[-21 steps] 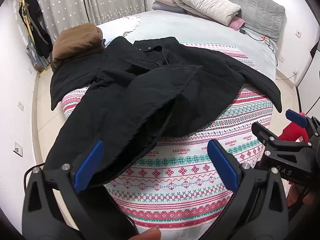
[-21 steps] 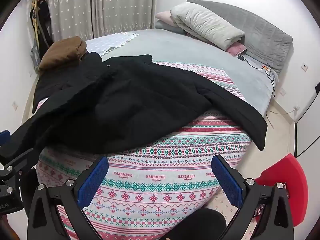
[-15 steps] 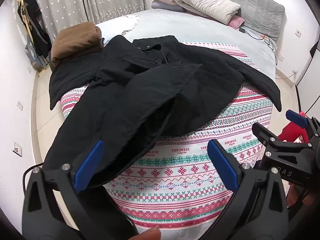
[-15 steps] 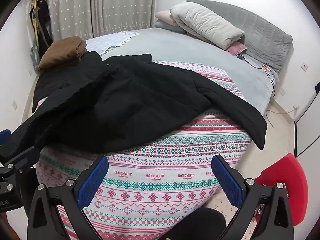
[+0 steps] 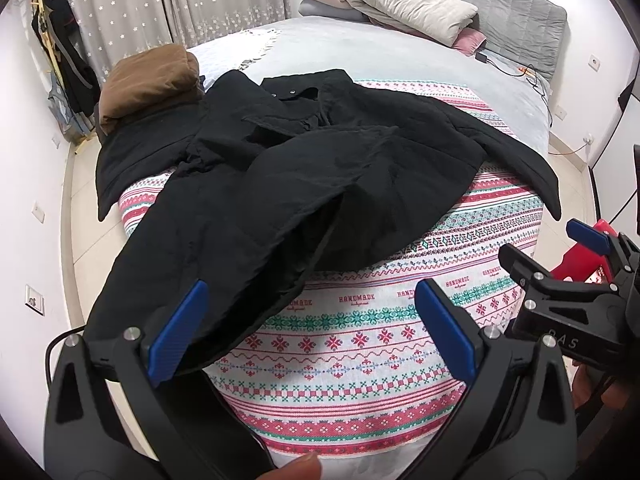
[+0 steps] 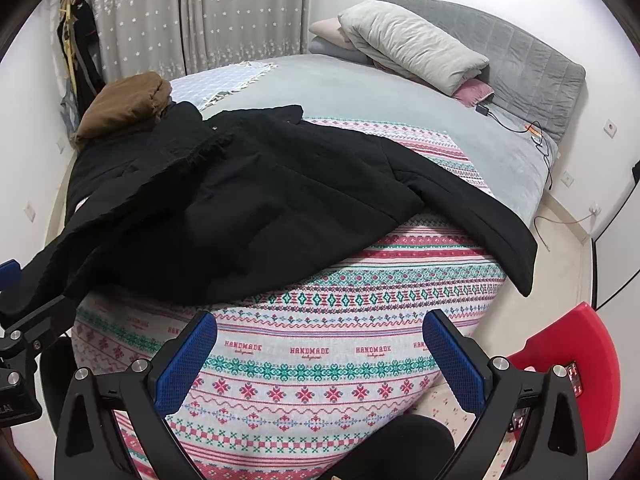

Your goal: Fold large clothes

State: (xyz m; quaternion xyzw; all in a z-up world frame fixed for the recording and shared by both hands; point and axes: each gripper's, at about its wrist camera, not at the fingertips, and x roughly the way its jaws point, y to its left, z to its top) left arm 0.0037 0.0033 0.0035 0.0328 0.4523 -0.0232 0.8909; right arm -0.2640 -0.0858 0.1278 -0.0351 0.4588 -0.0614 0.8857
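A large black coat (image 5: 304,168) (image 6: 240,204) lies rumpled on a patterned blanket (image 5: 360,340) (image 6: 320,364) at the foot of the bed. Its front flap is folded open, one sleeve hangs off the right edge, and its hem droops over the near left corner. My left gripper (image 5: 312,332) hovers open above the blanket's near edge, its left blue pad (image 5: 178,336) close over the coat's hem, nothing between the jaws. My right gripper (image 6: 320,360) is open too, over bare blanket in front of the coat. It also shows at the right of the left wrist view (image 5: 592,280).
A folded brown garment (image 5: 148,80) sits on the bed's far left corner. Pillows (image 6: 412,48) lie against the grey headboard, with a charger cable (image 6: 516,128) near them. A red stool (image 6: 568,372) stands on the floor at right. Clothes hang by the curtain.
Both views have shifted very slightly; the coat and both open grippers stay essentially where they were.
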